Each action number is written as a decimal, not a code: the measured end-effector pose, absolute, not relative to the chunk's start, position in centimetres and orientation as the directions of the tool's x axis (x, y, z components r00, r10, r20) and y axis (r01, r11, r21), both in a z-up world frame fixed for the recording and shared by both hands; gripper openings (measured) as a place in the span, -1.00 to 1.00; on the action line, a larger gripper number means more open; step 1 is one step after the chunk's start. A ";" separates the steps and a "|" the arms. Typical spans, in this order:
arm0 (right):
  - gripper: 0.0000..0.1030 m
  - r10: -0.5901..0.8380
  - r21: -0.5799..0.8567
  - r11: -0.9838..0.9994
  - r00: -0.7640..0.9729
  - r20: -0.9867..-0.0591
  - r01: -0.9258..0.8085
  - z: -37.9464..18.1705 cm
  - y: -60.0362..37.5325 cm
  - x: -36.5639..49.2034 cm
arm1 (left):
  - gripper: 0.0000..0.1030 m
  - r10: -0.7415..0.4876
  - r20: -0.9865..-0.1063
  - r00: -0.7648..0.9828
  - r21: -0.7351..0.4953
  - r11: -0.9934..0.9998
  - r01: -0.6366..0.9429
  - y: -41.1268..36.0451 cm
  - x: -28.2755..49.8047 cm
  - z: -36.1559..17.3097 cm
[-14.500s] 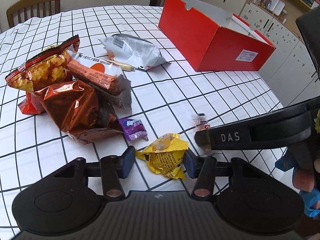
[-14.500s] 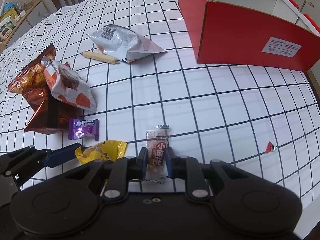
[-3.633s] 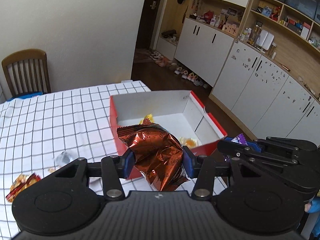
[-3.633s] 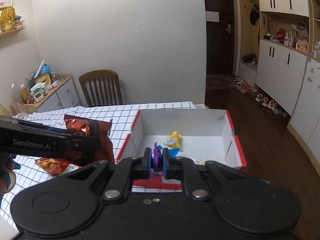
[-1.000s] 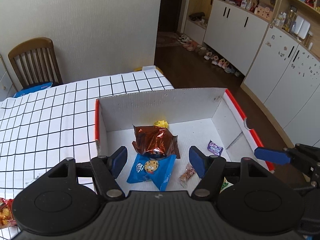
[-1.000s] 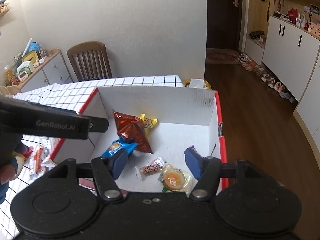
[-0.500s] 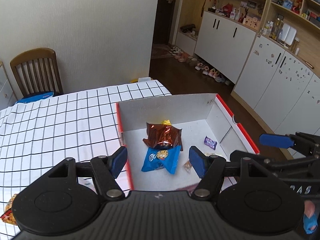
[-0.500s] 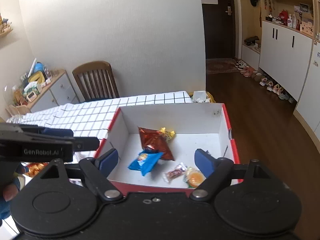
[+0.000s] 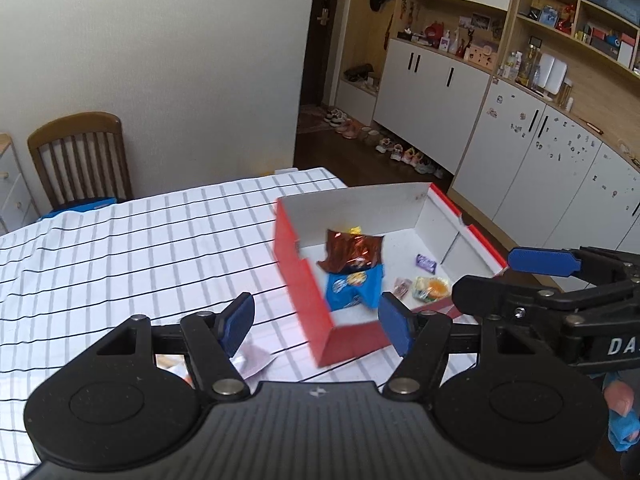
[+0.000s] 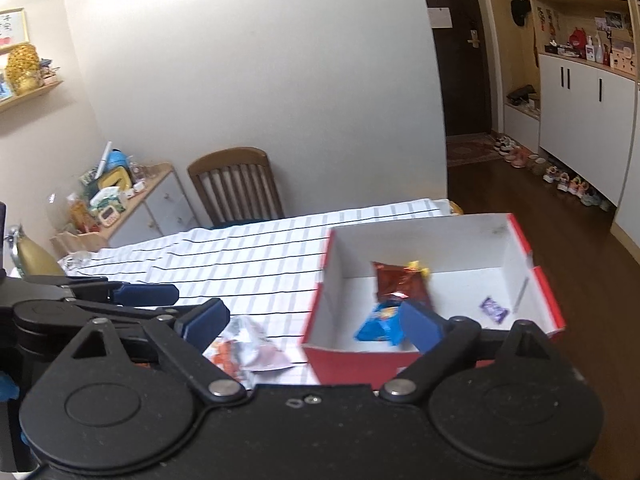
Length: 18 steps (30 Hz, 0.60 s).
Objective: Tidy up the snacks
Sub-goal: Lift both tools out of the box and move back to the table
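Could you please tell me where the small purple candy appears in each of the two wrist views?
Left wrist: purple candy right of centre, on the box floor near the right wall.
Right wrist: purple candy at lower right, near the right wall.
Shared landmark: the brown bag.

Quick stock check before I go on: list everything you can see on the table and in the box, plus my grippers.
Box: one, red outside, white inside, on table.
Foil bag: one, copper-brown, in box.
Cookie pack: one, blue, in box, below foil bag.
Candy: one, purple, in box.
Yellow packet: one, behind foil bag.
Small snack: one, pinkish, in box.
Jelly cup: one, orange, in box.
Silver bag: one, on table left of box.
Table: white grid cloth.
Left gripper: open, empty.
Right gripper: open, empty.
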State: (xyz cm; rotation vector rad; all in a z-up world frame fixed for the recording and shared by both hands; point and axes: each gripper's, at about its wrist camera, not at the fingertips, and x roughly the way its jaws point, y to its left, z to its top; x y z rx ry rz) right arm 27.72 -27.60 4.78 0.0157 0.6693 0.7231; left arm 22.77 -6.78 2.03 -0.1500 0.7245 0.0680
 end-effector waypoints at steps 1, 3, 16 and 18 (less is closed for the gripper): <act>0.84 0.622 0.237 0.754 0.550 -0.558 -0.612 4.8 -27.2 27.1 | 0.48 0.014 -0.660 0.751 -0.109 0.988 -0.114 -6.4 22.1 2.0; 0.84 0.633 0.236 0.742 0.540 -0.555 -0.627 4.8 -26.3 26.0 | 0.50 0.031 -0.653 0.757 -0.091 0.989 -0.119 -5.6 20.7 2.0; 0.94 0.638 0.193 0.714 0.512 -0.575 -0.673 3.1 -19.9 19.9 | 0.61 0.095 -0.653 0.752 -0.088 0.976 -0.200 1.6 14.3 0.5; 0.96 0.636 0.183 0.709 0.506 -0.583 -0.681 2.4 -18.9 19.4 | 0.61 0.100 -0.659 0.745 -0.094 0.972 -0.213 2.7 13.7 -0.1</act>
